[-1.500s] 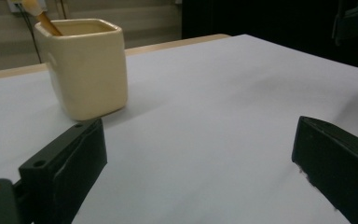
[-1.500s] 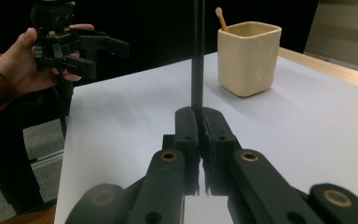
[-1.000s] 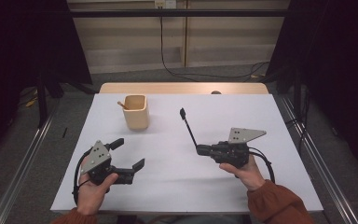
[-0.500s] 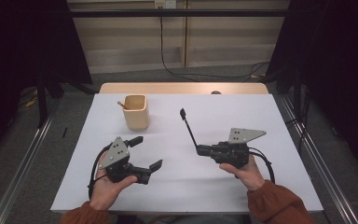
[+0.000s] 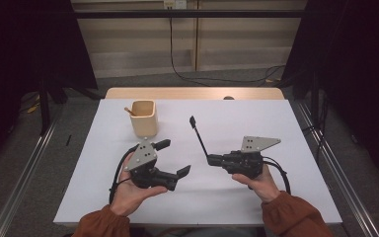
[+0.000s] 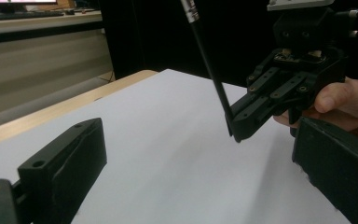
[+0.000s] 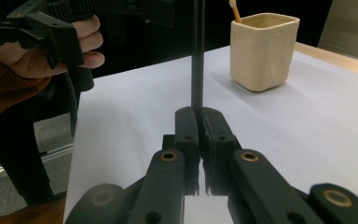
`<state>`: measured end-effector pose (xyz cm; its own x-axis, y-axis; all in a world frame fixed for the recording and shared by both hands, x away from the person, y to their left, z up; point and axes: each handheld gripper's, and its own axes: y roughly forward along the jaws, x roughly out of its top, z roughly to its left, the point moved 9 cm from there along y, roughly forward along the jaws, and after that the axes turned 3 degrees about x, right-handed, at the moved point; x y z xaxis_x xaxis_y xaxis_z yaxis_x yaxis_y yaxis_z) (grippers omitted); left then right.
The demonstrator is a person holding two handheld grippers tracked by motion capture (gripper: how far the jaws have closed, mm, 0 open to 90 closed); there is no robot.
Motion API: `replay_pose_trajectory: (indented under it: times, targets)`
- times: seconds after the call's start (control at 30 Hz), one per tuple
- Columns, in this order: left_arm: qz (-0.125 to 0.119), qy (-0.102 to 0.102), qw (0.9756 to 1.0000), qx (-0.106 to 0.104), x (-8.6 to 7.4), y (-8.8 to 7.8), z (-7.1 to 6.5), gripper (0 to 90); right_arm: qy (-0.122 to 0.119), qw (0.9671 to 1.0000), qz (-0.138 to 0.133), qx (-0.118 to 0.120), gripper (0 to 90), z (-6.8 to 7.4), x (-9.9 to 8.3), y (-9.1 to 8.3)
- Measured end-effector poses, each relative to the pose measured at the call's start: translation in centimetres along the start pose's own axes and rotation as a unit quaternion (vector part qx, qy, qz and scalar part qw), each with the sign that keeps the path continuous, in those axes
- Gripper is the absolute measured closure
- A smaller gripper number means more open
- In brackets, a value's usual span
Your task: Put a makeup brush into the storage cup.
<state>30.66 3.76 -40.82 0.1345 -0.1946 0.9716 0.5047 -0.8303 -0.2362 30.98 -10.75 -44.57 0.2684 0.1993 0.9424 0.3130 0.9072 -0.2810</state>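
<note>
A thin black pen (image 5: 199, 138) slants up and away over the white table (image 5: 276, 128), and my right gripper (image 5: 210, 159) is shut on its lower end. In the right gripper view the jaws (image 7: 199, 116) pinch the pen (image 7: 197, 56), which rises straight up. My left gripper (image 5: 172, 158) is open with nothing between its fingers, just left of the right gripper's tips. The left gripper view looks between its wide jaws at the right gripper (image 6: 237, 126) and the pen (image 6: 209, 70). A beige cup (image 5: 143, 117) stands behind the left gripper, holding a wooden stick (image 5: 130, 111).
The cup (image 7: 263, 51) and its stick (image 7: 235, 10) stand to the right of the pen in the right gripper view. Bare white table lies to the right of and behind the right gripper. Metal rails (image 5: 29, 168) run along both sides of the table.
My left gripper has moved right and slightly away from the person, closing in on the right gripper's tips. The right gripper and the pen have stayed still.
</note>
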Motion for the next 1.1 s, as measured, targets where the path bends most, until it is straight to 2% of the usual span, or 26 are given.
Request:
replay_pose_trajectory:
  times: [0.17,0.23,0.43,0.53,0.6,0.67,0.73,0.83,0.9,1.1]
  targets:
    - [-0.009,-0.019,0.9997,-0.012,0.9,1.1,-0.6,8.0,0.001,1.0,0.001,0.002,86.0,0.0,-0.1,0.1]
    - [-0.007,-0.017,0.9997,-0.013,1.1,1.4,-0.7,9.0,0.001,1.0,0.0,0.001,86.0,0.0,0.0,0.0]
    - [-0.025,-0.018,0.9995,-0.005,2.1,2.4,-0.4,14.7,0.002,1.0,0.002,0.003,86.0,0.1,-0.1,0.1]
    - [-0.029,-0.028,0.9992,-0.003,2.5,2.8,-0.3,22.3,0.004,1.0,0.002,0.005,86.0,0.1,-0.2,0.1]
    - [-0.034,-0.025,0.9991,0.003,2.8,3.0,-0.1,28.9,0.004,1.0,0.003,0.005,86.0,0.1,-0.2,0.1]
    - [-0.034,-0.031,0.9989,-0.003,2.9,3.4,-0.2,34.4,0.004,1.0,0.004,0.005,86.0,0.1,-0.3,0.1]
    - [-0.031,-0.028,0.9991,-0.003,3.0,3.6,-0.3,38.3,0.005,1.0,0.003,0.005,86.0,0.0,-0.3,0.1]
    - [-0.023,-0.047,0.9984,-0.018,3.0,3.9,-0.3,49.7,0.006,1.0,0.003,0.003,86.0,0.0,-0.3,0.1]
    - [-0.025,-0.047,0.9985,-0.012,3.1,4.2,-0.1,52.5,0.006,1.0,0.002,0.002,86.0,-0.1,-0.4,0.1]
    - [-0.025,-0.05,0.9984,-0.011,3.1,4.4,0.2,64.6,0.008,1.0,0.003,0.001,86.0,-0.2,-0.5,0.1]
